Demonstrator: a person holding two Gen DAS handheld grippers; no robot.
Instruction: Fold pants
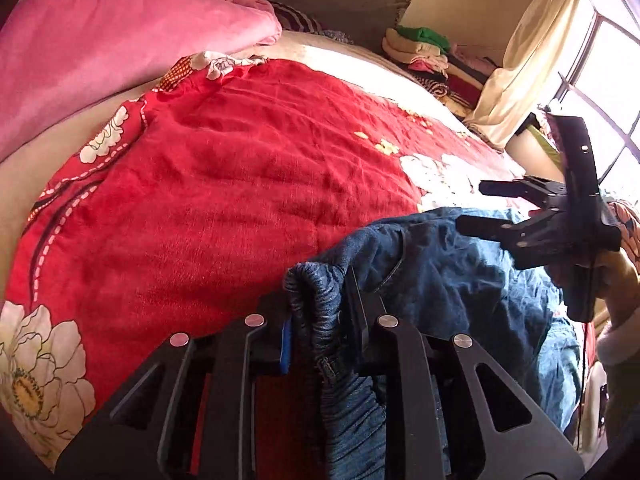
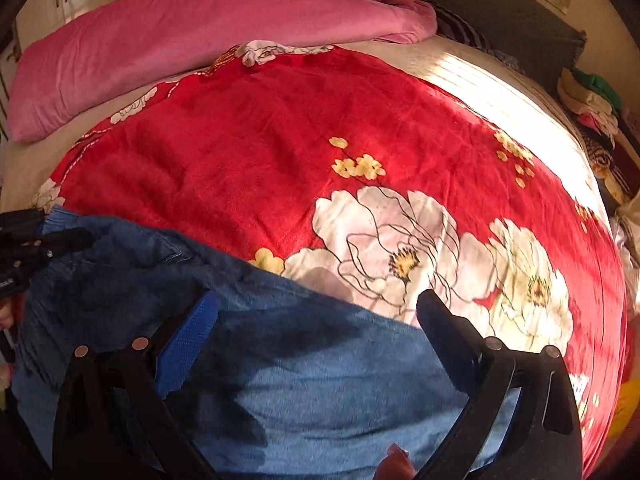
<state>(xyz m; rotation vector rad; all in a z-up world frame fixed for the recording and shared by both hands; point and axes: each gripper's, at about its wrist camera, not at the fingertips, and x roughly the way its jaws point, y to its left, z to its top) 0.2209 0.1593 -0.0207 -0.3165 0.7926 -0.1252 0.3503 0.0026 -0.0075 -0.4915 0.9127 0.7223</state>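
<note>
Left gripper (image 1: 318, 320) is clamped on the elastic waistband (image 1: 316, 300) of the jeans (image 1: 440, 272); ribbed denim is bunched up between its pads and pokes above the fingertips. Jeans lie crumpled on the red floral blanket (image 1: 220, 184) at the near edge of the bed, dark wash on the waistband side, lighter blue on the part nearer the right tool.

Right gripper (image 2: 316, 312) has its jaws spread wide, nothing pinched. Blue-padded finger (image 2: 188, 344) sits over the denim, the other finger (image 2: 444, 328) is at the cloth's edge where the white flower print begins. Can't tell whether either tip touches the fabric.

In the left wrist view the right tool hangs above the far side of the jeans, apart from the left one.

Pink quilt (image 2: 200, 40) is rolled along the far side of the bed. Stack of folded clothes (image 1: 424, 52) sits by the curtain (image 1: 520, 60).
</note>
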